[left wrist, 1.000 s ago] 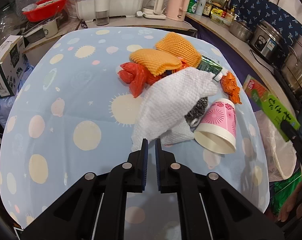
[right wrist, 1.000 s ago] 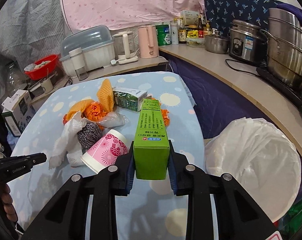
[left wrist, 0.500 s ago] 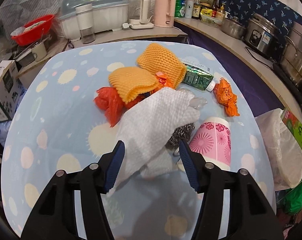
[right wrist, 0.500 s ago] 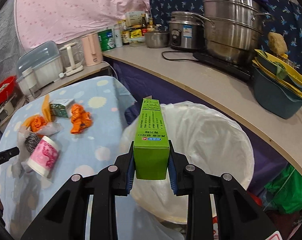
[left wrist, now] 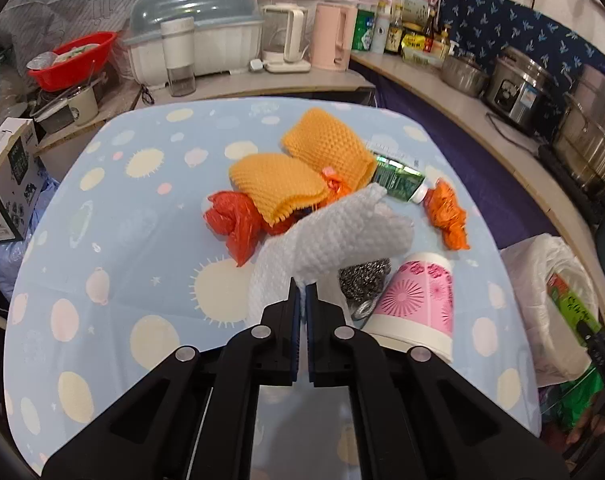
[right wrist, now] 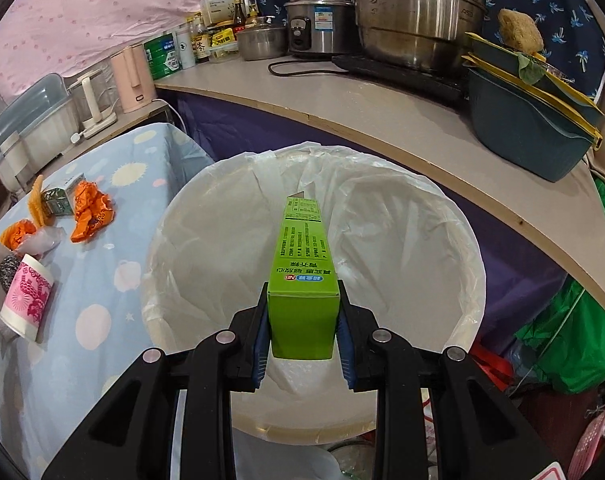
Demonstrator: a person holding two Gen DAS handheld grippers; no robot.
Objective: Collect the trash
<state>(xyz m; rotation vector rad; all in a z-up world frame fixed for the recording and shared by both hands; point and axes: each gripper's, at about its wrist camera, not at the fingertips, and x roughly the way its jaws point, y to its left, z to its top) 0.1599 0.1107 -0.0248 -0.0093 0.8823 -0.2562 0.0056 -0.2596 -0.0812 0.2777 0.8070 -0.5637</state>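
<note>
Left wrist view, lower centre: the left claw point(left wrist: 301, 292) has just snapped shut, after standing wide around the white quilted paper towel point(left wrist: 334, 236) half a second ago, and its blue pads now pinch the near edge of that towel. The towel's pinched edge looks raised off the blue spotted worktop point(left wrist: 102, 248), so the grab seems to have taken. Just right of it lie a steel-wool scrubber point(left wrist: 362, 276) and a pink flowered paper cup point(left wrist: 414, 300) on its side; beyond, a crumpled red plastic bag point(left wrist: 234, 220), two orange knitted mesh sleeves point(left wrist: 278, 184), a small green drink carton point(left wrist: 398, 180) and a crumpled orange wrapper point(left wrist: 448, 212) wait.

Right wrist view, lower centre: the right claw point(right wrist: 302, 320) grips a tall green cardboard box point(right wrist: 304, 264) by its near end, at the same narrow width as before. A second ago the box hung over the worktop; now it points down into the mouth of the white-lined round trash bin point(right wrist: 442, 248) filling mid-frame. I judge the box ready to be let go, with the towel likely next for the bin and most of the pile left to clear.
</note>
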